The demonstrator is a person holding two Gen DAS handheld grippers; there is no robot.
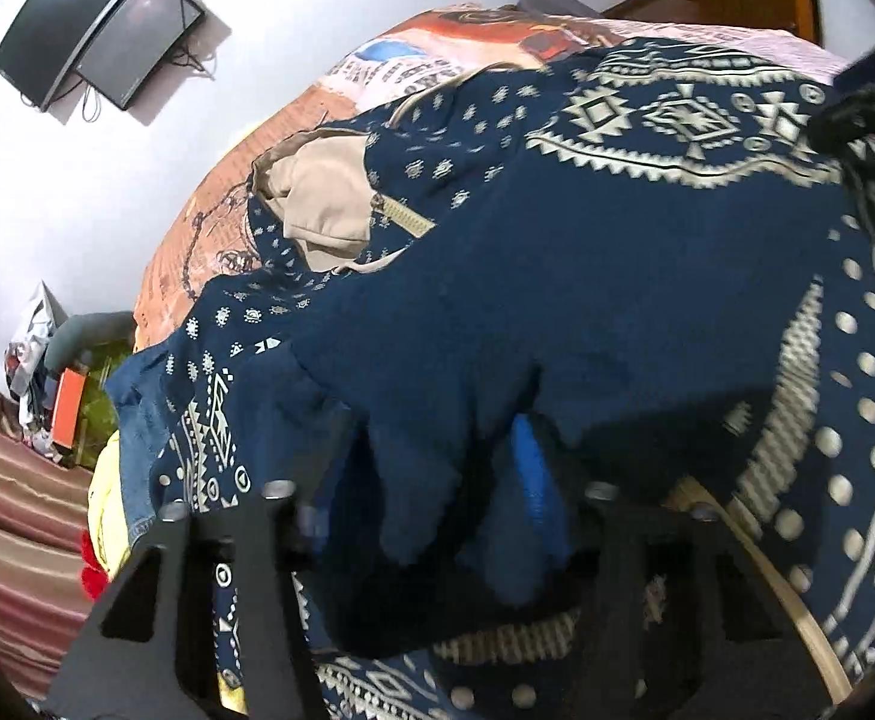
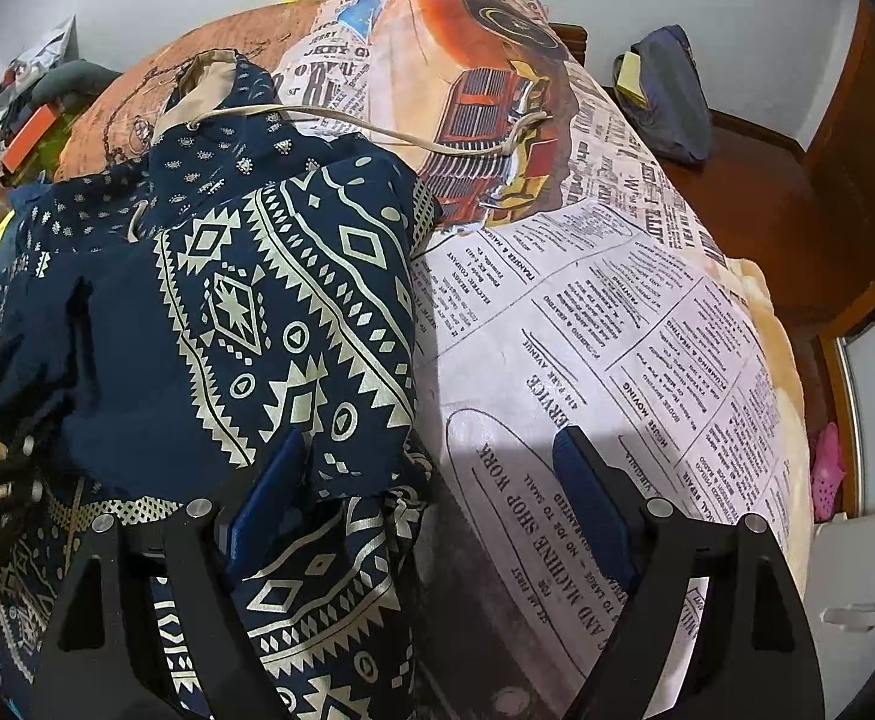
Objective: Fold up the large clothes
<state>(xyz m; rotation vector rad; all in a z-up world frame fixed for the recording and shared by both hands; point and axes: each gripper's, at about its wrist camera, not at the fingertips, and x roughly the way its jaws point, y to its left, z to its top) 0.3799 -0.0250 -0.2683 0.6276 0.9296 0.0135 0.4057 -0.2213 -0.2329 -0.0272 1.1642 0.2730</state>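
A navy hoodie with a cream geometric print lies bunched on the bed, its beige-lined hood towards the far side. My left gripper is low over the near part of it. A thick fold of the navy cloth lies between its fingers, and one blue pad shows beside the fold; the jaws stand apart. In the right wrist view the hoodie fills the left half, with its cream drawstring trailing over the sheet. My right gripper is open over the hoodie's right edge, holding nothing.
The bed sheet has a newspaper and orange car print. Yellow and denim garments lie at the bed's left edge. A wall-mounted screen hangs on the white wall. A dark bag sits by the wooden headboard, and a pink clog lies on the floor.
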